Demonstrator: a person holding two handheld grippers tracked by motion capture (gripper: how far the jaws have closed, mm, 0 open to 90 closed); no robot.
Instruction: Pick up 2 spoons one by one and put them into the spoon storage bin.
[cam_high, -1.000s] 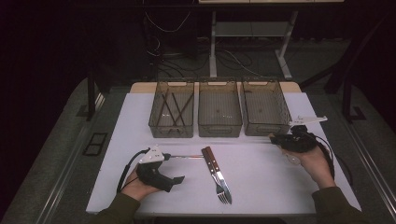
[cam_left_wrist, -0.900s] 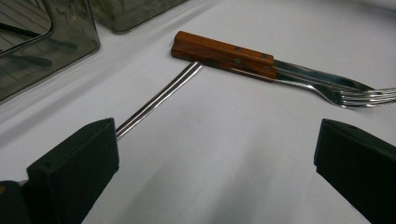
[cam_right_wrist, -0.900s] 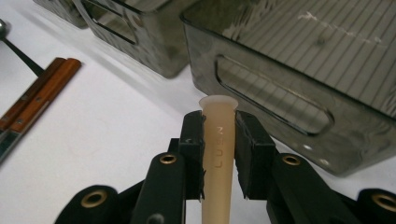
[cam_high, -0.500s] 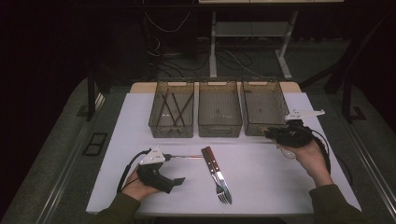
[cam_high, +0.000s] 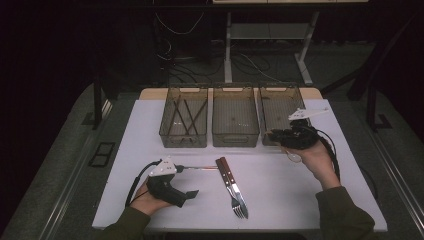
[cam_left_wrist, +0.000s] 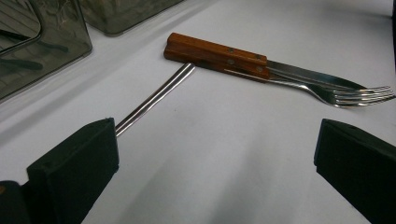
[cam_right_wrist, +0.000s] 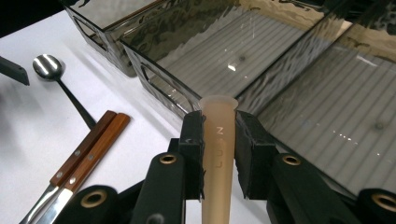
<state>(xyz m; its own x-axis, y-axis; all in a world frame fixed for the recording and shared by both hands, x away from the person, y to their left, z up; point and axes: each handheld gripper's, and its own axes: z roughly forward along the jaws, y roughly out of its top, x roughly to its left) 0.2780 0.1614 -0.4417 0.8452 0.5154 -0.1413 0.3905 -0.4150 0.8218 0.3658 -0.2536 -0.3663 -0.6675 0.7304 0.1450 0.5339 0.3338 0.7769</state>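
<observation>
White table (cam_high: 310, 200), rectangular, with a strip of wood showing along its far edge. Along the far side, three smoked clear bins in a row: left bin (cam_high: 167, 134) with dark sticks inside, middle bin (cam_high: 236, 135), right bin (cam_high: 265, 107). In the near middle, a wood-handled knife (cam_high: 226, 172) and fork (cam_high: 235, 192) side by side, touching, tips toward the near edge. Just left of their handles, a spoon (cam_high: 200, 168) lying crosswise, its handle end almost at the wood. Left gripper (cam_high: 192, 192) resting low on the near left part.

A tan plastic handle (cam_right_wrist: 218, 154) stands upright, clamped above the right bin (cam_right_wrist: 322, 93).
</observation>
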